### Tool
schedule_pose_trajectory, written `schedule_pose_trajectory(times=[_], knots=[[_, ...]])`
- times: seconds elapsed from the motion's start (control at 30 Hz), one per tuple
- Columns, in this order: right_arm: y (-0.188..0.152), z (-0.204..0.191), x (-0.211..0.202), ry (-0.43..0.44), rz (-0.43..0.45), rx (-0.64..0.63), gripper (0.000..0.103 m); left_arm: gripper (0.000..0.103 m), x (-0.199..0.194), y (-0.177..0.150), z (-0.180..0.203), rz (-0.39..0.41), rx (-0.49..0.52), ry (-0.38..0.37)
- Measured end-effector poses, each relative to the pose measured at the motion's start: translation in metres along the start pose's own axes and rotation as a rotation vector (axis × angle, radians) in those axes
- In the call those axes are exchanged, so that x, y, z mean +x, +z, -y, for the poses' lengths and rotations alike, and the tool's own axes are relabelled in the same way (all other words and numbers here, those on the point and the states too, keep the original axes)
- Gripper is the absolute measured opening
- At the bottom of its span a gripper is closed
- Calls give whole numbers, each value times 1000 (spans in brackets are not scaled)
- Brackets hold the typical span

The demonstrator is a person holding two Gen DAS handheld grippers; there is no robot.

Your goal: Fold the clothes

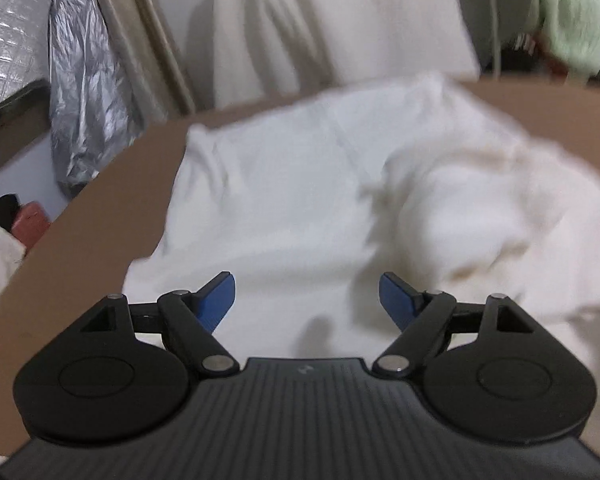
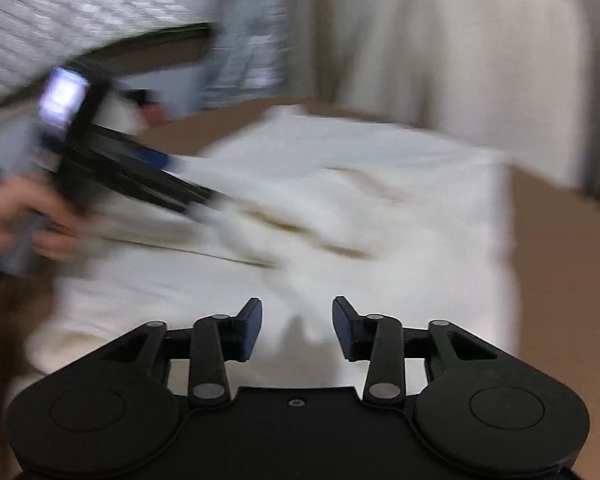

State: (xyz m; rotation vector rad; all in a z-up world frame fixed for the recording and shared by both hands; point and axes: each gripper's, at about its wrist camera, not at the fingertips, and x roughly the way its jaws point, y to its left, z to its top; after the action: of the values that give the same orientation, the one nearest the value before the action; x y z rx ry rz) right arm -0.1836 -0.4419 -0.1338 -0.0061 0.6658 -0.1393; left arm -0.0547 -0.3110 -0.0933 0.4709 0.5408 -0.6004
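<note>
Garment: we see a white garment [image 1: 284, 200] spread on a brown table [image 1: 100, 208]. Its left part lies fairly flat; its right part is bunched into a soft heap [image 1: 480, 208], blurred in both views.
Left gripper: our left gripper [image 1: 307, 298] hangs above the near edge of the cloth, its blue pads [image 1: 216, 300] standing wide apart with nothing between them. We cannot tell whether the tips touch the fabric.
Right gripper: our right gripper [image 2: 297, 328] sits over the near side of the garment, jaws parted; a fold of white cloth lies in the gap, and the pads [image 2: 250, 330] do not press on it.
Left hand: from the right wrist view we see a hand [image 2: 24, 220] gripping the other tool's handle, which reaches across over the crumpled cloth; heavy blur here.
Surroundings: a white hanging cloth [image 1: 332, 24] behind the table, silver crinkled sheeting [image 1: 84, 92] at the left, something pale green [image 1: 572, 28] at the far right.
</note>
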Motion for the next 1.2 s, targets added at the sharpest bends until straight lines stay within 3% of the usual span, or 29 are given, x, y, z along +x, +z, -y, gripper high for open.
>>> schedule_pose_trajectory(times=[0.07, 0.1, 0.2, 0.27, 0.33, 0.47, 0.5, 0.67, 0.77, 0.8, 0.83, 0.87, 0.93, 0.97, 1.0, 1.1, 1.2], knots=[[-12, 17, -1, -114, -30, -20, 48, 87, -12, 2, 7, 71, 36, -25], [-18, 25, 0, -160, -49, -30, 48, 96, -17, 3, 12, 96, 70, -37], [-32, 48, 4, -247, -92, -13, 48, 98, -18, 2, 44, 112, 290, -53], [-39, 57, 6, -232, -94, 17, 48, 98, -19, 6, 59, 157, 350, -65], [-45, 63, 6, -196, -84, 45, 51, 98, -15, 17, 67, 161, 326, -114], [-56, 68, 6, -78, -45, 102, 51, 100, 9, 32, 98, 28, 297, -170], [-60, 69, 7, -79, -43, 110, 51, 100, 15, 34, 107, 3, 308, -169], [-71, 68, 15, -123, -52, 111, 51, 103, 61, 33, 141, 5, 452, -26], [-78, 66, 19, -141, -66, 113, 51, 103, 66, 40, 128, -12, 325, -50], [-79, 65, 19, -145, -66, 113, 51, 97, 66, 43, 122, -17, 272, -65], [-80, 64, 18, -148, -61, 115, 51, 70, 66, 45, 116, -21, 219, -80], [-82, 65, 18, -150, -56, 122, 51, 56, 65, 49, 110, -31, 174, -95], [-83, 68, 18, -149, -51, 156, 50, 45, 59, 58, 92, -63, 128, -116], [-84, 71, 18, -145, -51, 183, 50, 35, 54, 63, 81, -65, 100, -105], [-85, 74, 18, -140, -50, 209, 49, 19, 48, 68, 67, -61, 61, -80], [-88, 79, 17, -134, -42, 261, 49, 19, 20, 76, 18, -27, -50, 3], [-92, 81, 16, -135, -29, 287, 49, 22, -14, 63, -19, 32, -67, 126]])
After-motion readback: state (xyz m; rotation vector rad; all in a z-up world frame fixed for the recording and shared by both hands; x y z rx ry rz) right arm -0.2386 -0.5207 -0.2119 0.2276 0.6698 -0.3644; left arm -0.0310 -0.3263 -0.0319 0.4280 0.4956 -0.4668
